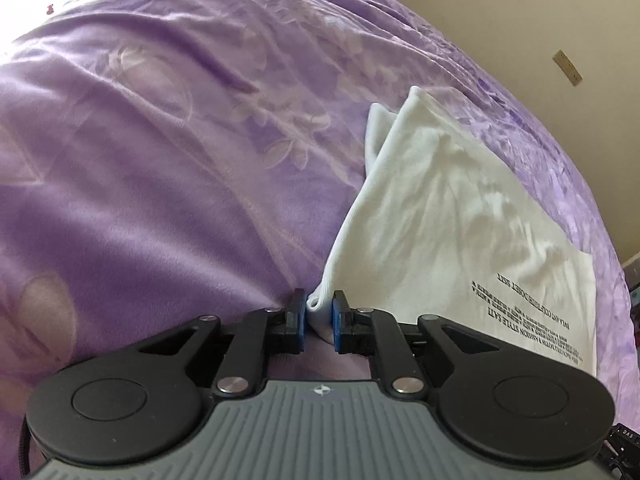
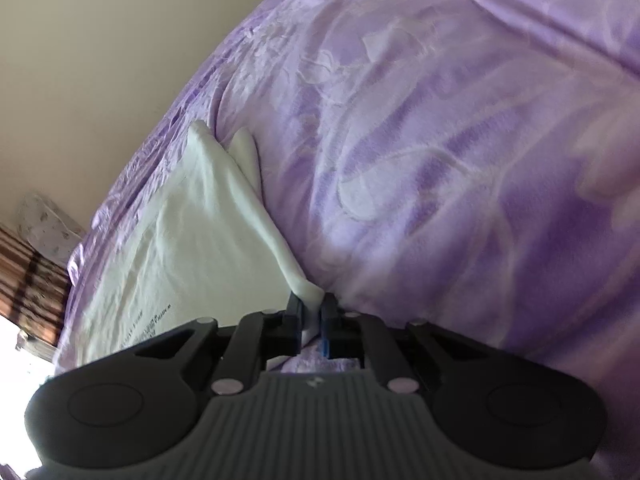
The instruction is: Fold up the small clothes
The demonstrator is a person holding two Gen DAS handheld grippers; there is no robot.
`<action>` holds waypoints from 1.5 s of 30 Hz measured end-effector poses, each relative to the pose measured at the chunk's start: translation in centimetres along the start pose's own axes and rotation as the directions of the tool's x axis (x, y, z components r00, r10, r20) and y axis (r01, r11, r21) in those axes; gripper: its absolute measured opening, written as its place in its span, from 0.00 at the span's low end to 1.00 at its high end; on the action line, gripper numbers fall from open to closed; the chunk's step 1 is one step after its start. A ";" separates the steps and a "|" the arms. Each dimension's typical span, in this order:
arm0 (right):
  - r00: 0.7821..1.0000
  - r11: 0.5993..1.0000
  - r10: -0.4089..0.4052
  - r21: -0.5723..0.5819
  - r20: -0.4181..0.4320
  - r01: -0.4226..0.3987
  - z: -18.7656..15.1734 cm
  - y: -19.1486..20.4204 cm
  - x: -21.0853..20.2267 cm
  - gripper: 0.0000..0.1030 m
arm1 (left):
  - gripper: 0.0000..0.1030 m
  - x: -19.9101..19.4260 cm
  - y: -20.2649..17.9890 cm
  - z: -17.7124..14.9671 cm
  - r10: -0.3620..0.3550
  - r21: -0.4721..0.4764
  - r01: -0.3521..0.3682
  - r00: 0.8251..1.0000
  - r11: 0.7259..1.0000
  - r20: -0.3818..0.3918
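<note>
Left wrist view: a white knitted garment with black printed lettering (image 1: pixel 460 216) lies on a soft purple blanket with a pale floral pattern (image 1: pixel 160 140), towards the right side of the bed. Its far end rises into two small points near the blanket's right edge, beyond which a plain beige wall (image 1: pixel 560 12) stands close. To the left of the garment the blanket stretches wide and bare, giving much free room on that side; to the right there is only a narrow strip of purple before the bed's edge. The left gripper (image 1: pixel 319 314), black with blue pads, points down at a slant onto the blanket. Its jaws are nearly together, pinching a rolled corner of the garment's near left edge between the pads.

Right wrist view: the same white garment (image 2: pixel 192 232) now lies on the left, its long edge running from the far points down to the gripper. The bed's edge and the beige wall (image 2: pixel 100 60) lie just beyond it to the left, with a brown striped surface (image 2: pixel 28 272) at lower left. Open purple blanket (image 2: pixel 460 160) fills the right. The right gripper (image 2: pixel 311 314) also slants down, jaws closed tight on a bunched fold of the garment's near corner, which touches the blanket.
</note>
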State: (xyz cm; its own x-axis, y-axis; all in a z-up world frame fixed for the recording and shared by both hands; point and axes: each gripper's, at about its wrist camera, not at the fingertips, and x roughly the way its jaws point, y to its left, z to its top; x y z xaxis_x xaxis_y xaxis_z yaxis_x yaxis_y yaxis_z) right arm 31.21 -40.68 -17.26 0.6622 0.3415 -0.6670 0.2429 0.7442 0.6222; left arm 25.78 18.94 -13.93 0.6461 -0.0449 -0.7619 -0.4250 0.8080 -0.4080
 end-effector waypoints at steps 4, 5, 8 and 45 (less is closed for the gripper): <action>0.995 0.989 -0.090 -0.110 0.045 0.095 -0.6 1.6 -1.7 0.01 | 0.24 -1.9 -0.2 0.3 0.067 0.039 -0.067 0.998 0.997 -0.009; 0.989 0.981 -0.130 -0.138 0.066 0.138 -0.9 1.9 -2.3 0.01 | 0.23 -2.6 -0.2 0.3 0.087 0.048 -0.086 0.996 0.995 0.000; 0.972 0.955 -0.187 -0.207 0.138 0.213 -1.3 3.2 -4.3 0.11 | 0.24 -4.5 -0.7 0.4 0.096 0.084 -0.100 0.994 0.991 0.051; 0.999 0.650 0.009 -0.759 -0.032 -0.030 -5.5 26.5 15.5 0.07 | 0.07 8.8 -1.1 11.5 -0.353 0.094 0.359 0.933 0.929 -0.076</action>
State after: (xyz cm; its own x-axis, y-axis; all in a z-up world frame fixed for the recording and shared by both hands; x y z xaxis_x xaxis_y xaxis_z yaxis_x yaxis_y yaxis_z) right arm 44.01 -12.48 -13.34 0.6413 0.3663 -0.6742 -0.4000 0.9094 0.1135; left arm 39.25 24.46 -14.43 0.7043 -0.3714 -0.6051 -0.1035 0.7894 -0.6051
